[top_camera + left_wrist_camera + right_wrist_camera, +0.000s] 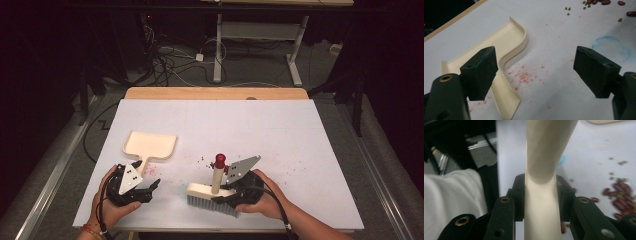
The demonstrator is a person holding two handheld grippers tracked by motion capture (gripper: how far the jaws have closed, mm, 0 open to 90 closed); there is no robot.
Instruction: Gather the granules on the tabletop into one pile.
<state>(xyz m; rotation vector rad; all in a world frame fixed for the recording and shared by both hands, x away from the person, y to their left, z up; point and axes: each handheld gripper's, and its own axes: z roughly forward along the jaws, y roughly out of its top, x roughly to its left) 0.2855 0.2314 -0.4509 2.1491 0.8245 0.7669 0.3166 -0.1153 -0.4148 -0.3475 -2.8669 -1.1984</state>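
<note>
Step in hand, as I judge it: sweeping the spilled beans toward the dustpan. Landmark for all places below is the cream dustpan, which lies flat on the white table, its short handle pointing toward the person.

The right gripper is clamped on the hand brush; the right gripper view has both black jaws pressed against the brush's smooth cream handle, no gap either side. The brush stands to the right of the dustpan, nearer the person, pale bristles down on the table, the round handle rising to a red cap.

The left gripper sits just below the dustpan handle with jaws spread wide and nothing between them (the left gripper view looks along the handle, with the left pad over its edge).

The beans are a loose scatter of dark red kidney-shaped and small round green ones, between the dustpan and the brush. Faint red specks and a blue ring stain mark the table.

Next move, my guess: the left jaws need to close on the dustpan handle to steady it, then the brush drags the beans leftward into the pan's open mouth. Bristles must stay low or the round beans will roll away.
</note>
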